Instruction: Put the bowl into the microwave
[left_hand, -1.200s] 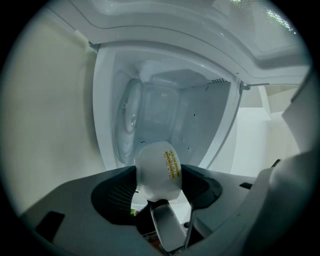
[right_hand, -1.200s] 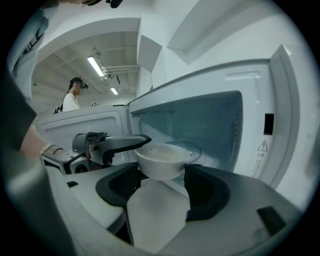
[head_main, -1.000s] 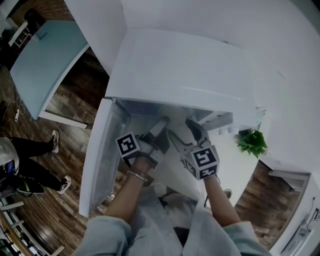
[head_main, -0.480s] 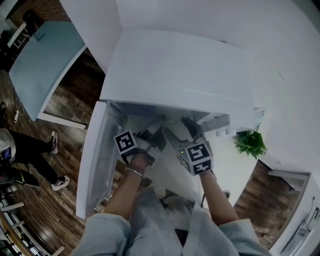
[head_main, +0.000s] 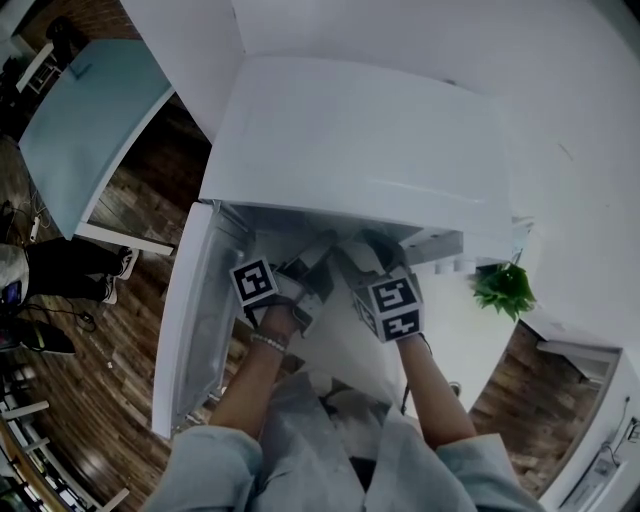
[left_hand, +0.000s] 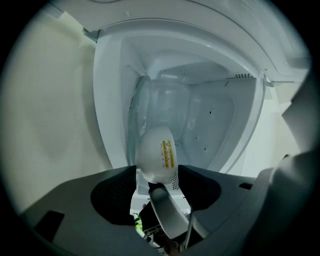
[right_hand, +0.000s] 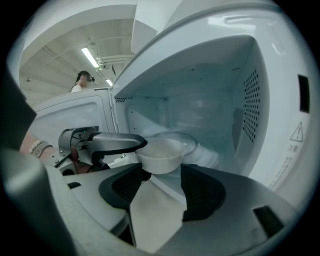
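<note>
1. Far left: a person's legs (head_main: 65, 268) on the wood floor.
2. The microwave (head_main: 350, 140) has its door (head_main: 195, 320) open, swung out to the left.
3. The left gripper (head_main: 322, 250) reaches into the opening, jaws clamped on the bowl (right_hand: 160, 155), with one finger over its rim.
4. The bowl is white and upright, held in the air at the mouth of the cavity, just in front of the glass turntable (left_hand: 136, 115).
5. The right gripper (right_hand: 161, 172) has its jaws apart and closing. The bowl is at their tips, and the pads are not pressing on it.
6. Far right: a green plant (head_main: 503, 285) on the bench (head_main: 455, 345).
</note>
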